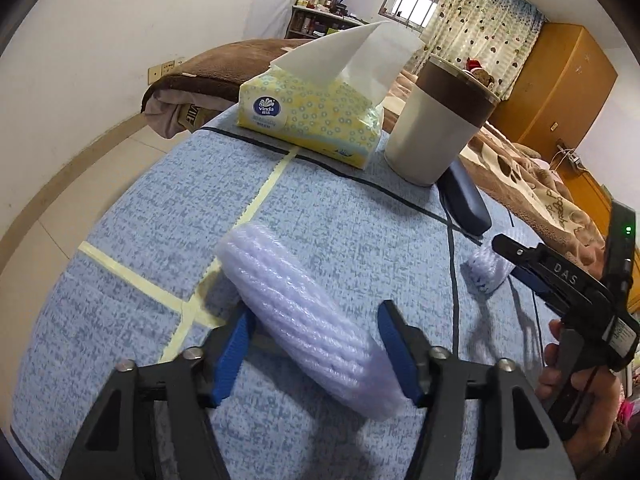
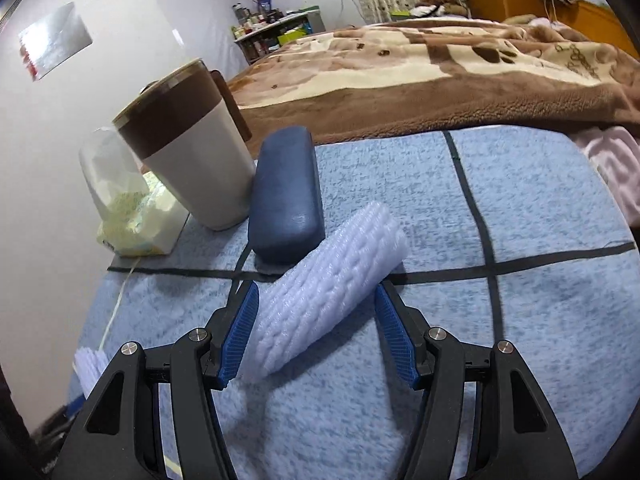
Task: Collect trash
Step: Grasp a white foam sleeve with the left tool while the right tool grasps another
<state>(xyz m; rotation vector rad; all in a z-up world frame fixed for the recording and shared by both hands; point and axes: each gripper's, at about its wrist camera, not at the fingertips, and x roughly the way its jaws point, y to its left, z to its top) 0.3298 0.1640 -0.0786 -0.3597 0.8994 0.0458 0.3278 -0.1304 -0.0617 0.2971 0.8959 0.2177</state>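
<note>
A white foam net sleeve lies slanted on the blue tablecloth, between the blue pads of my left gripper. Both pads touch it, the left near its side and the right at its near end. A second foam net sleeve lies slanted between the pads of my right gripper, whose right pad stands a little apart from it. The left wrist view shows that sleeve resting on the cloth under my right gripper, which a person's hand holds.
At the table's far side stand a yellow tissue pack, a white and brown lidded cup and a dark blue glasses case. Tape lines cross the cloth. A bed with a brown blanket lies just beyond the table.
</note>
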